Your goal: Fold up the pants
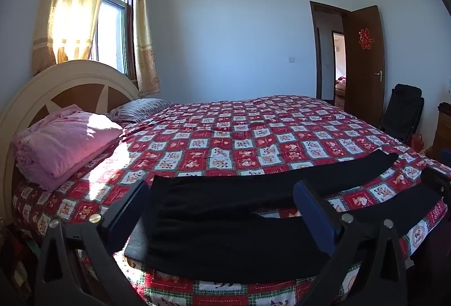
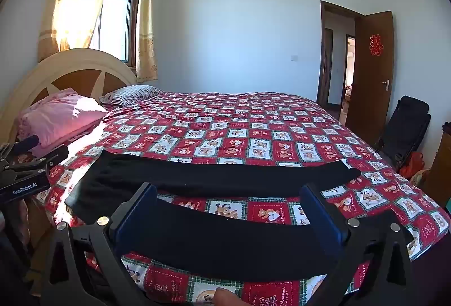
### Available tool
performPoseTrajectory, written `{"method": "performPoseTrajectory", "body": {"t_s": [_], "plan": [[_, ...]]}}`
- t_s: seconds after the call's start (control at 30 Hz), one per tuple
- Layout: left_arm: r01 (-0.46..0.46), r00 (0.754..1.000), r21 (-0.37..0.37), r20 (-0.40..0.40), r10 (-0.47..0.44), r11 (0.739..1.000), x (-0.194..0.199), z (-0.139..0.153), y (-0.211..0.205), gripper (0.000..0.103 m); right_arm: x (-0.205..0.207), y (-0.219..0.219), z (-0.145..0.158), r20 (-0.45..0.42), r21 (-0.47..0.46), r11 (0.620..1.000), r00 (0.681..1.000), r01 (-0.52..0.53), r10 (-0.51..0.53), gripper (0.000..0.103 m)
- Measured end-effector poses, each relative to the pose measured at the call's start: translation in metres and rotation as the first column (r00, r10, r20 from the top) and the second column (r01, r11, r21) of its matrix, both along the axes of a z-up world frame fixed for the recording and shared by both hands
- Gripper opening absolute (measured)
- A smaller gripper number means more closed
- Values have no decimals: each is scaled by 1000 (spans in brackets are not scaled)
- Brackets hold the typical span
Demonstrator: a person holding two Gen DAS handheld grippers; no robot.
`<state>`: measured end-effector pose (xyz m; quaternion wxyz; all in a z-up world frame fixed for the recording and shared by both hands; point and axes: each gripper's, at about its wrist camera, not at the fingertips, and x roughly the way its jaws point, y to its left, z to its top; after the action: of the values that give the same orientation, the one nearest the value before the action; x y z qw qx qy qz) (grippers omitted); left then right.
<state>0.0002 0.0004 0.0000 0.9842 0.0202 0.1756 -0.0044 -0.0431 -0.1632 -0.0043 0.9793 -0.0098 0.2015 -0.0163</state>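
While both tools hover short of the cloth, the left gripper (image 1: 222, 210) and right gripper (image 2: 228, 210) stand w/ jaws spread wide, nothing between the pads; probably staged to pinch one end each. Black pants (image 2: 220, 179) lie flat near the front edge of the bed (image 2: 253, 122), unfolded, legs splayed in a shallow V. Long axis runs left–right: waistband (image 1: 138, 238) toward the headboard (image 1: 56, 80), cuffs to the right.
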Motion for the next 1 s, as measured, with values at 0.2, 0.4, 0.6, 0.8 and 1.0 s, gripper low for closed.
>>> {"method": "performPoseTrajectory", "body": {"t_s": [0.2, 0.4, 0.6, 0.8, 1.0], "plan": [[2, 1000, 10, -6, -2, 1000, 3, -5, 2, 103, 0, 0, -1, 0, -1, 1000, 1000, 0, 0, 102], [-1, 1000, 13, -7, 1, 1000, 2, -6, 1, 103, 0, 1, -1, 0, -3, 1000, 1000, 1, -1, 102], [-2, 1000, 8, -9, 2, 1000, 2, -4, 2, 103, 1, 2, -2, -1, -6, 1000, 1000, -1, 1, 102], [-3, 1000, 6, -9, 3, 1000, 1, -6, 2, 103, 1, 4, -5, -6, -9, 1000, 1000, -4, 4, 102], [-8, 1000, 1, -9, 8, 1000, 3, -6, 0, 103, 0, 4, -5, -3, -9, 1000, 1000, -4, 4, 102]]}}
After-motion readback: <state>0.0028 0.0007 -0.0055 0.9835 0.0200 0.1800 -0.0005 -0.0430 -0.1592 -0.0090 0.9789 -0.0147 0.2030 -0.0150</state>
